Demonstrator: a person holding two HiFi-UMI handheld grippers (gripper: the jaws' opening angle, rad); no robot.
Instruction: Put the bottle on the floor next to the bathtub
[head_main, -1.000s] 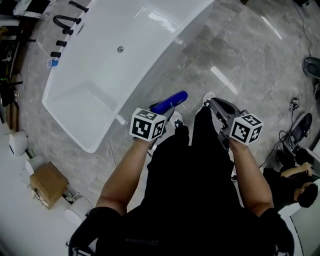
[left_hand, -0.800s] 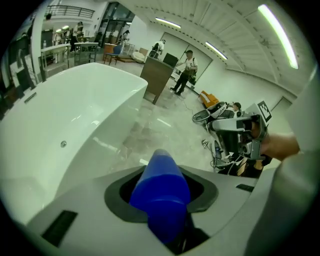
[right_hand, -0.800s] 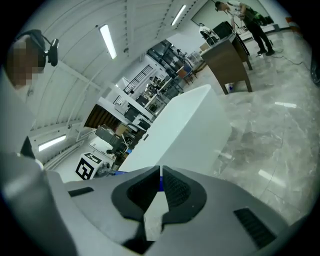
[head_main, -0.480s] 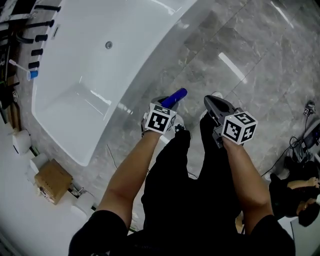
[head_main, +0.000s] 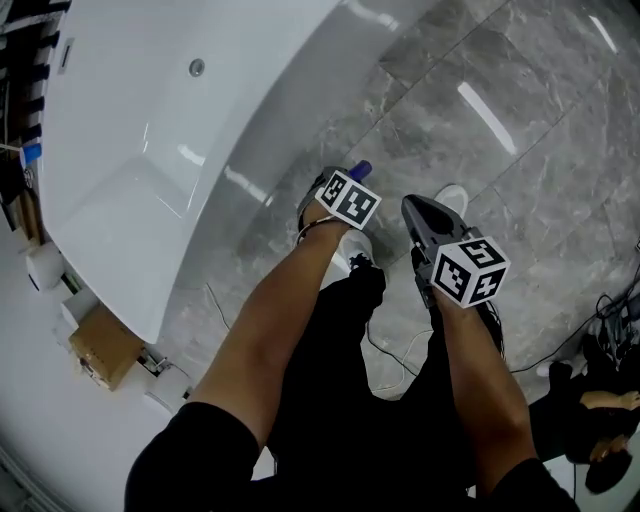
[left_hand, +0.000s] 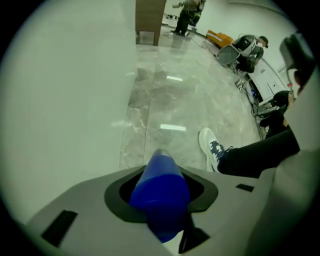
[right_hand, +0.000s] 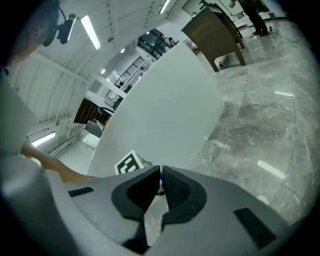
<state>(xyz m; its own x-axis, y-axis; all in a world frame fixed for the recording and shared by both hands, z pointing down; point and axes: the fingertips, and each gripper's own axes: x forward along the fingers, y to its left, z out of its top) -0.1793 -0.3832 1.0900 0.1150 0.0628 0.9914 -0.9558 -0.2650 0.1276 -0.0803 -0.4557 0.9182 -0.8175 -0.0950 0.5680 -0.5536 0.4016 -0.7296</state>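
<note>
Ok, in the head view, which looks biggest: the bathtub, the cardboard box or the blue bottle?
1. bathtub, by far the largest
2. cardboard box
3. blue bottle, smallest as seen, but only its tip shows, so its real size is unsure

One bathtub (head_main: 140, 170), one blue bottle (left_hand: 159, 192), one left gripper (left_hand: 161, 186), one right gripper (right_hand: 161, 181), one cardboard box (head_main: 105, 347), seemingly two white shoes (head_main: 452, 198).

Cardboard box (head_main: 105, 347) at lower left, white round object (head_main: 73, 322) just beside. White sneaker (head_main: 455, 200) flat, sole down. Thin white cable (head_main: 372, 345) looping nearby; brown cabinet (right_hand: 215, 35) in far background.
</note>
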